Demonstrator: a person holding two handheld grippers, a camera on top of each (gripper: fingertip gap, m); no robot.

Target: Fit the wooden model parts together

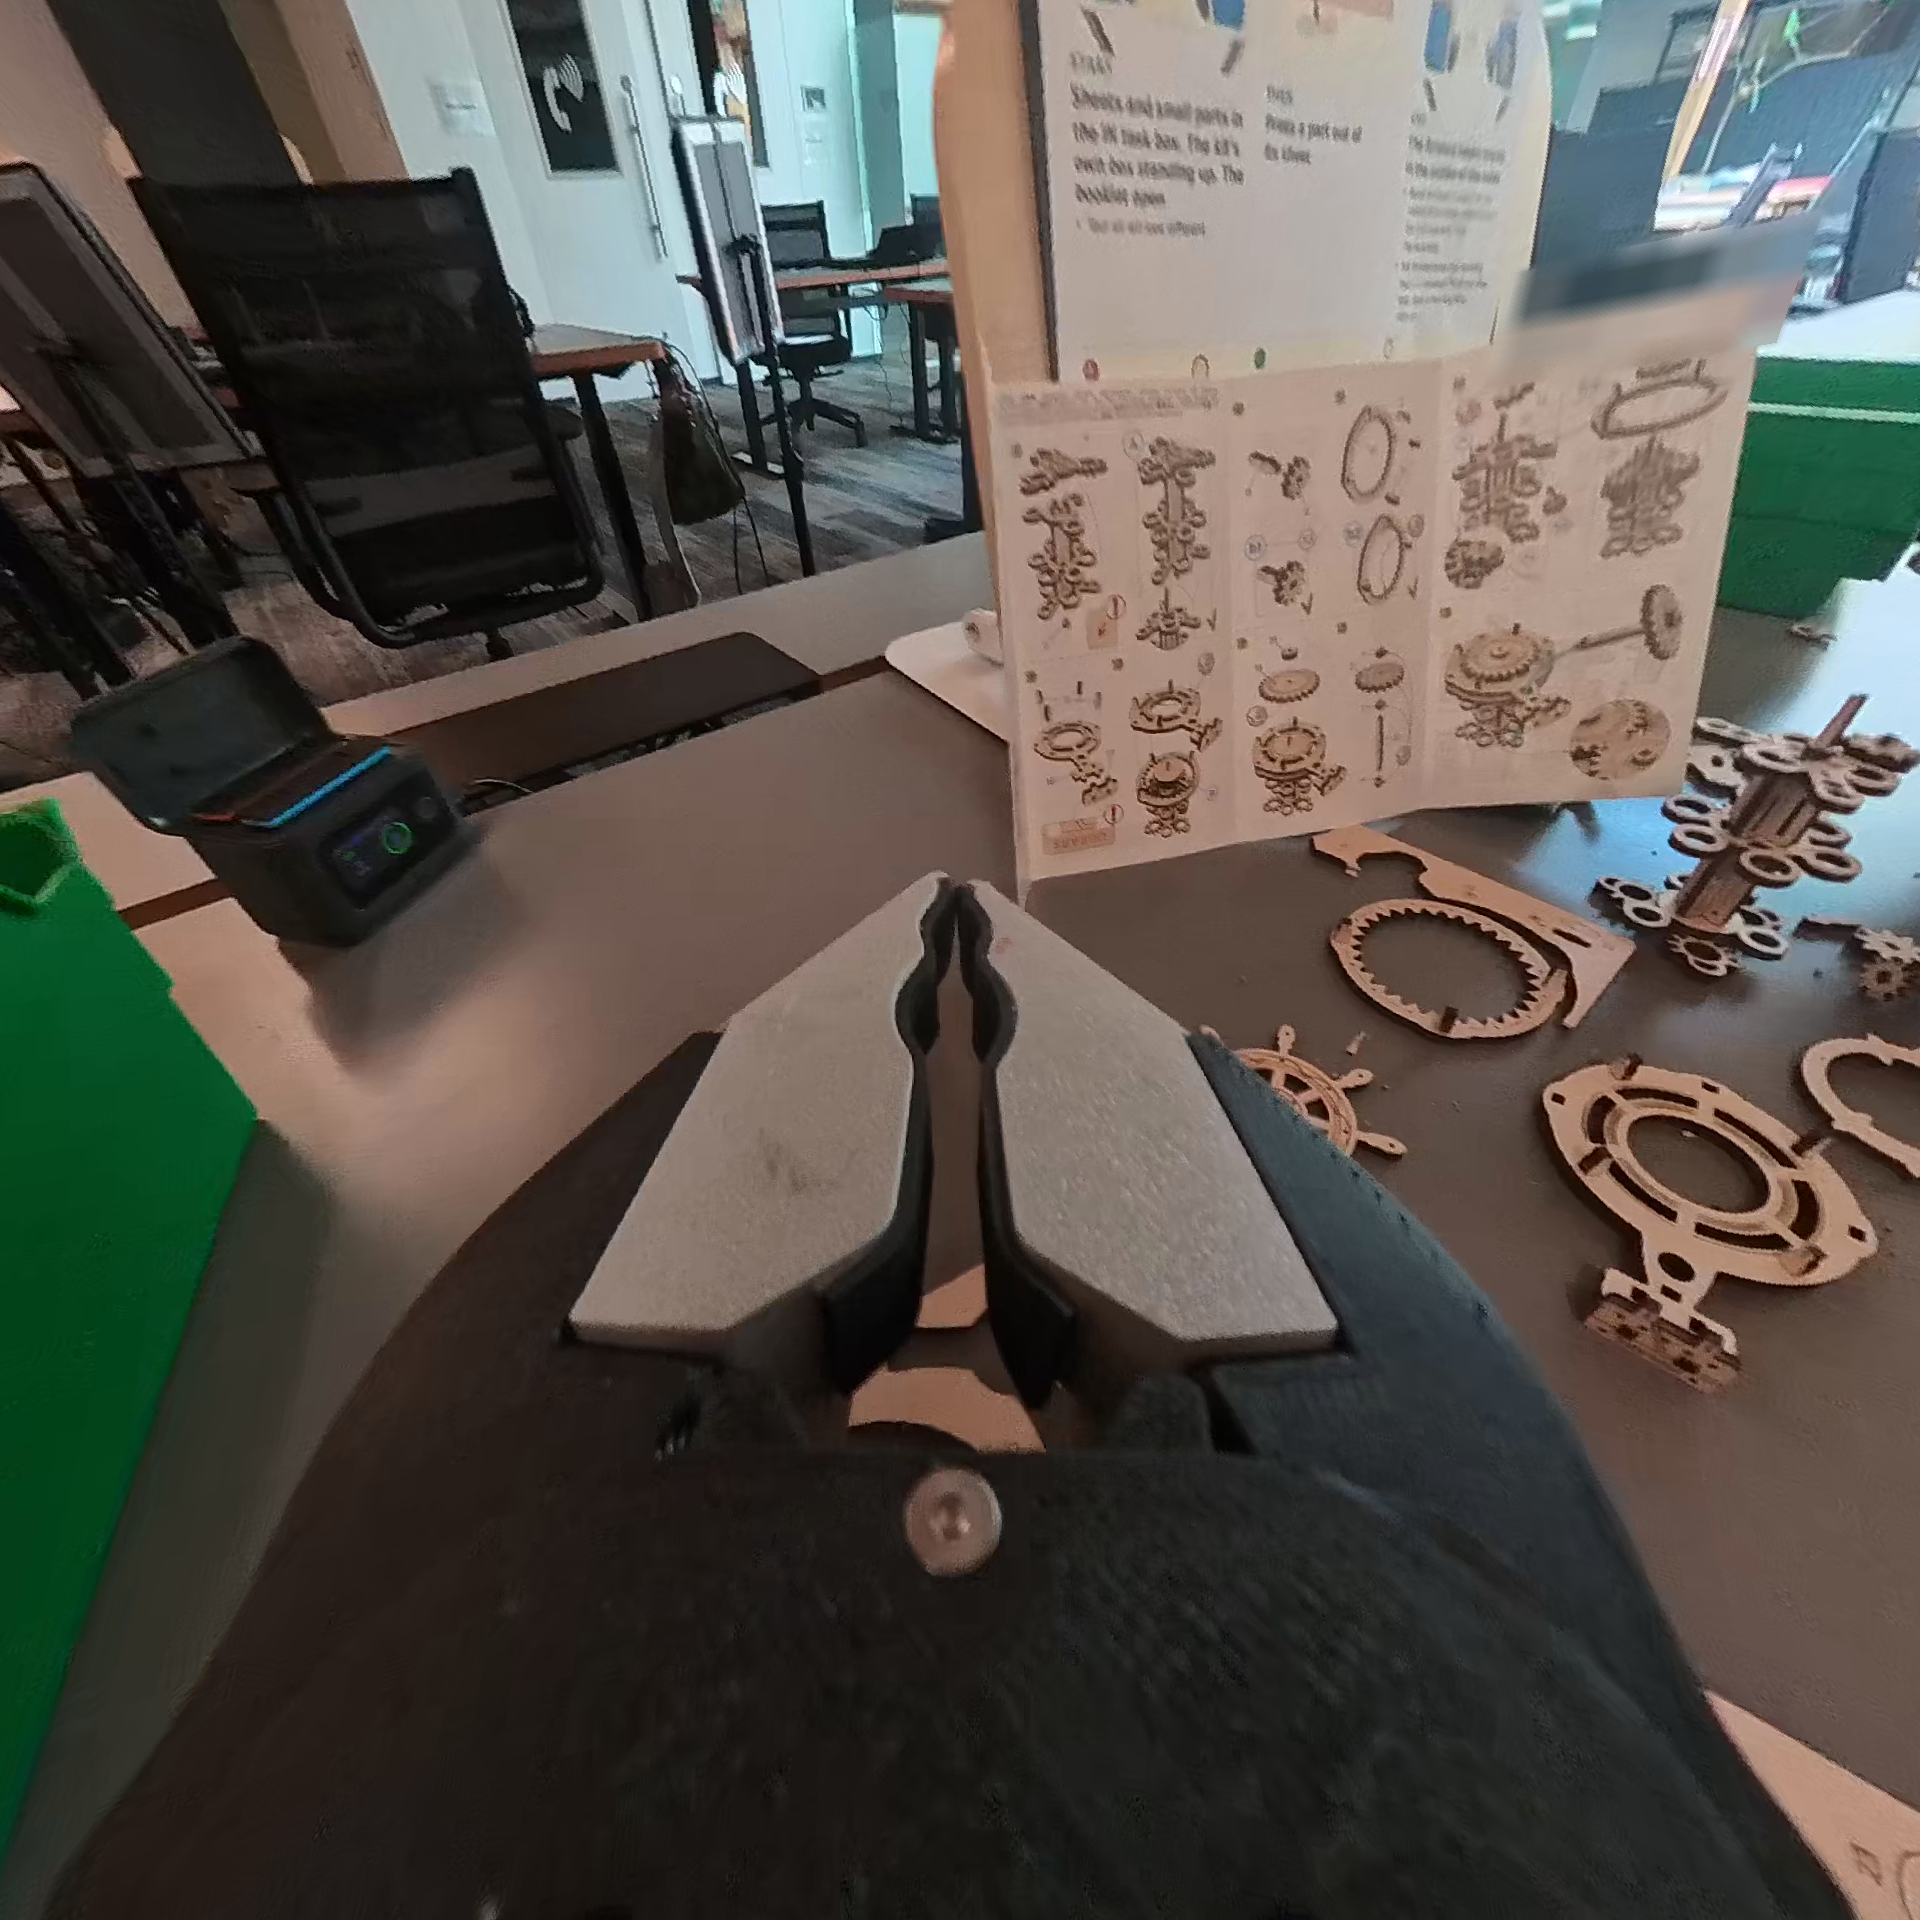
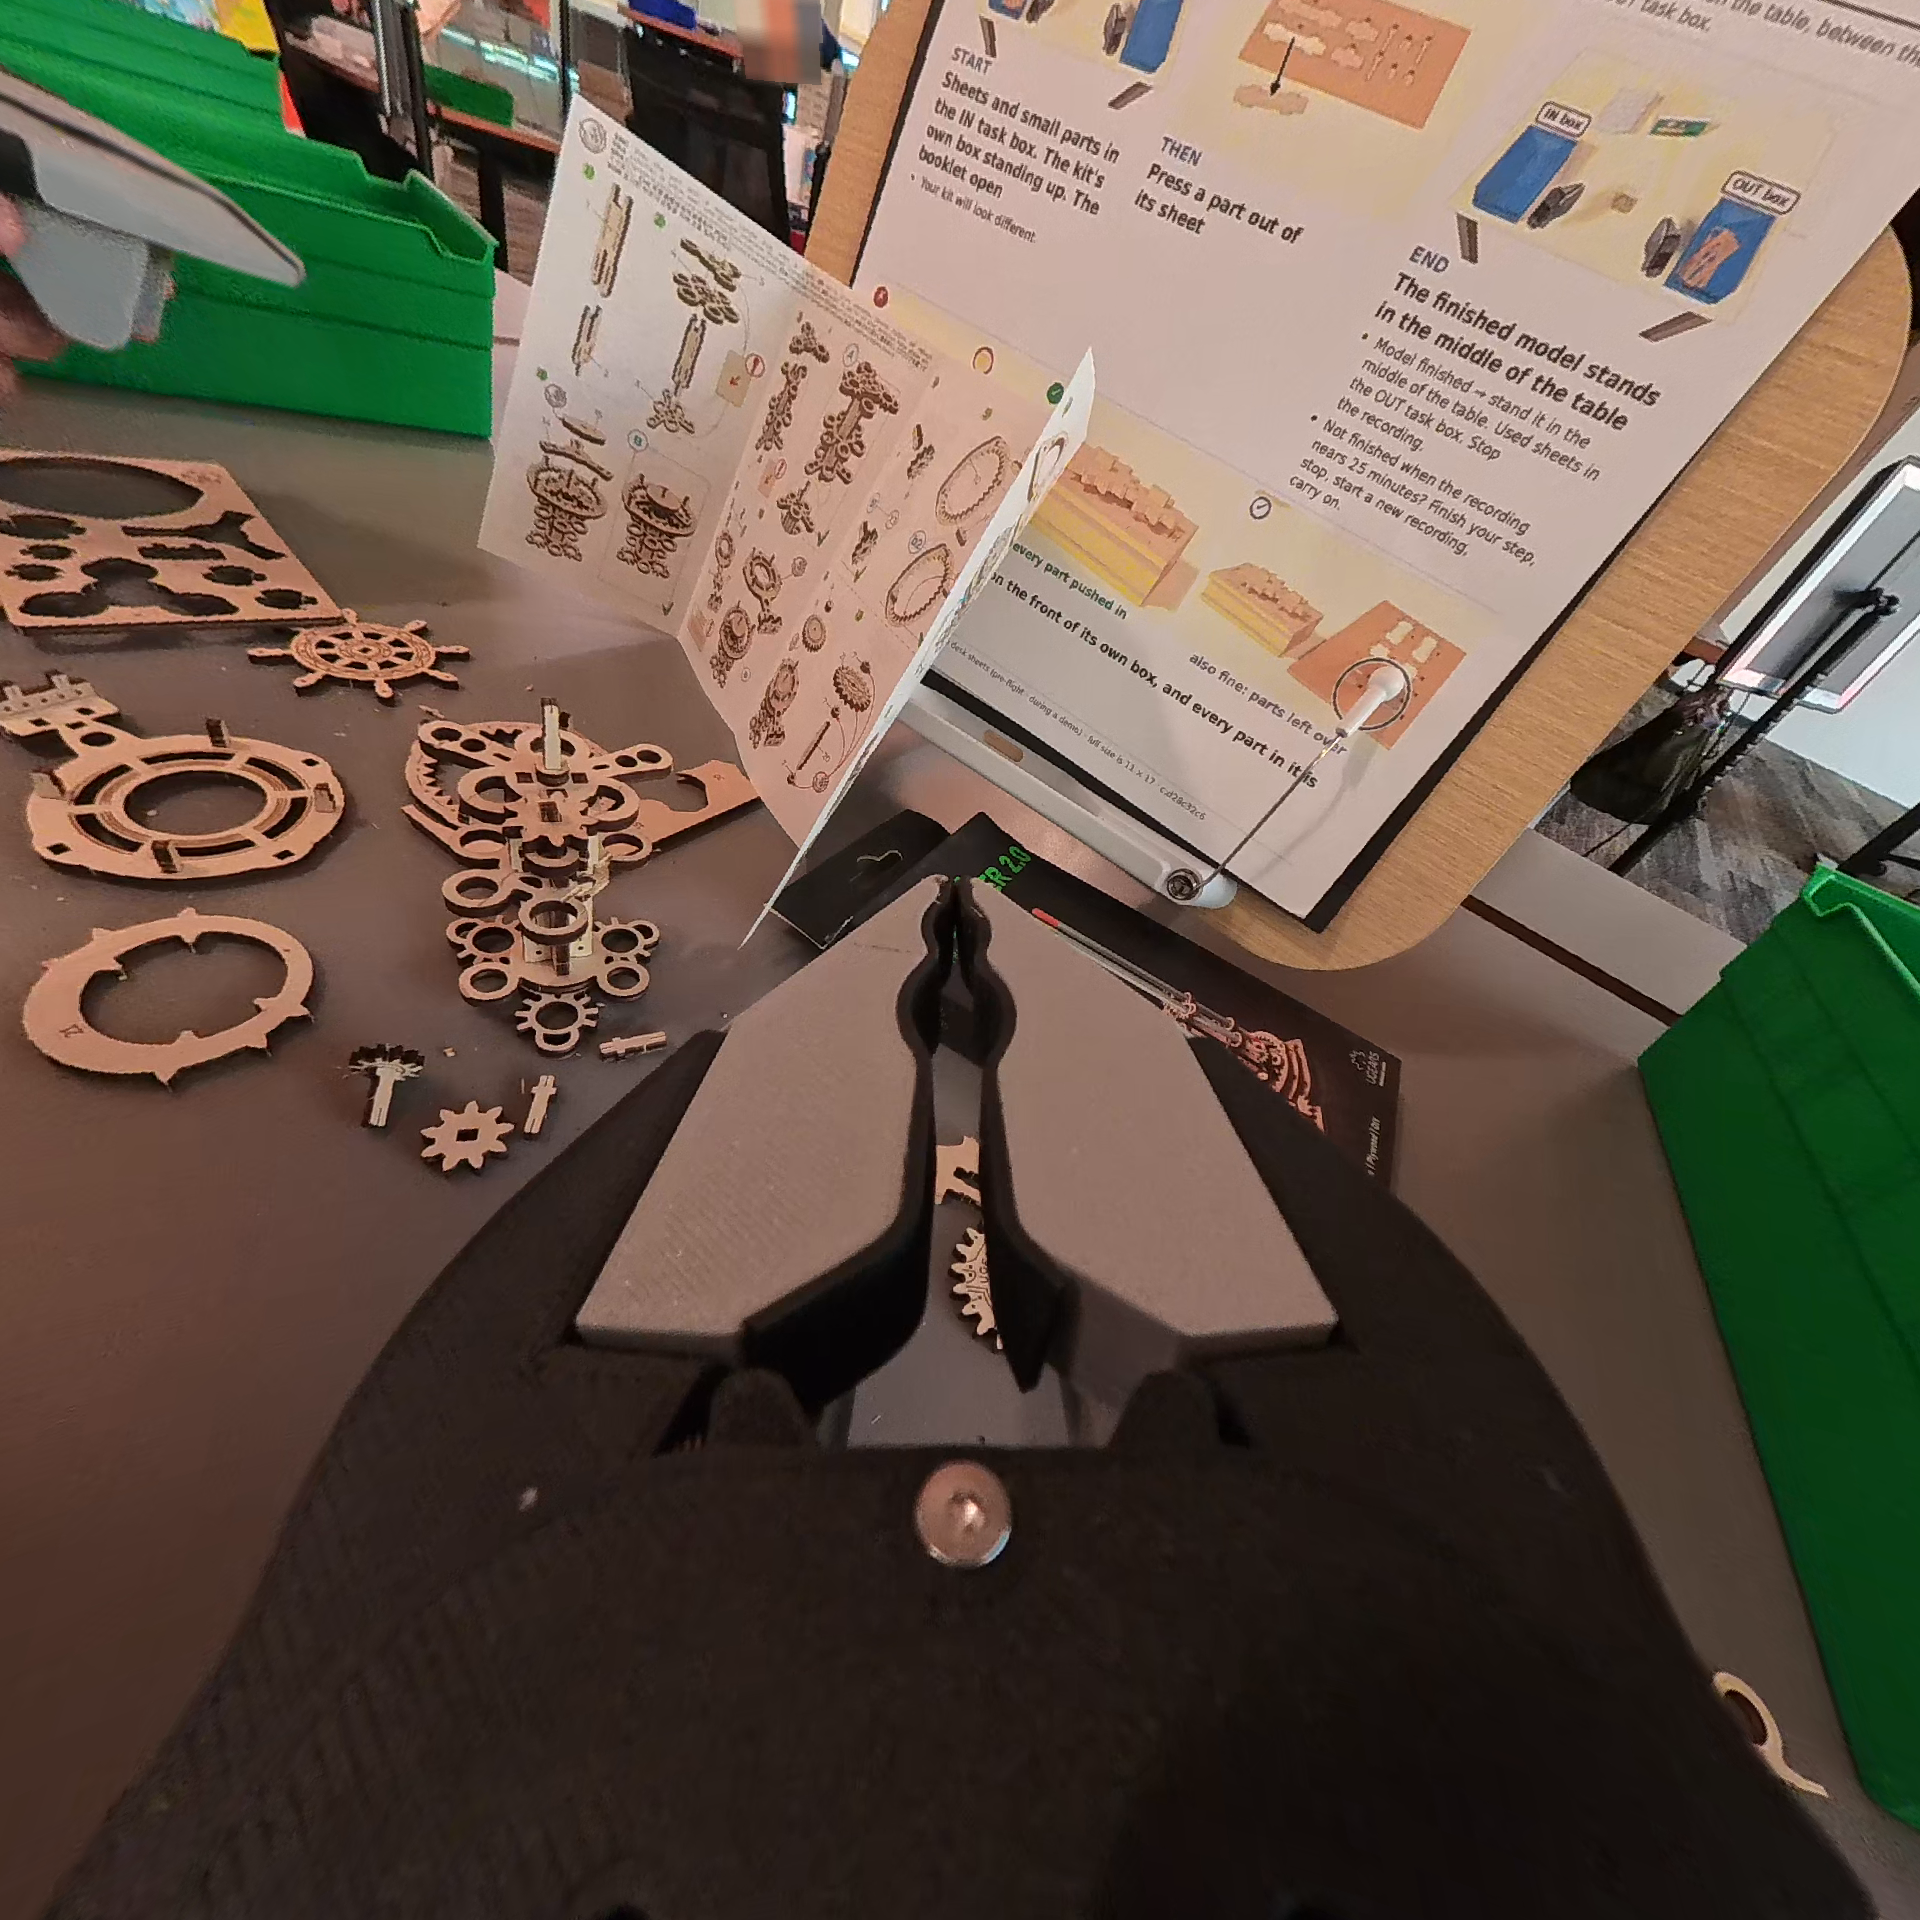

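Left tool (image 1: 958,896) is sitting closed with nothing between its fingers, tips touching, hanging over bare bench (image 1: 665,935) left of the parts. Right tool (image 2: 954,896) is also pinched closed and empty, hovering above a black kit box (image 2: 1288,1060) lying flat on the bench; a small wooden gear (image 2: 971,1283) is showing through the gap low between its fingers, lying underneath and not gripped.

Wooden parts are lying spread on the bench between the two tools: a half-built tower of stacked ring pieces (image 2: 551,883) is standing upright, a flat round frame with a tab (image 2: 171,800) is lying just left of it, and a ship's wheel (image 2: 358,652) is lying behind them. A plain ring (image 2: 166,997) and a small cog (image 2: 465,1135) are sitting nearer the camera. A toothed ring (image 1: 1449,961) is lying near the folded instruction sheet (image 1: 1351,613), which is standing upright against a printed board (image 2: 1351,416). Green bins (image 2: 1808,1226) are flanking the work area.
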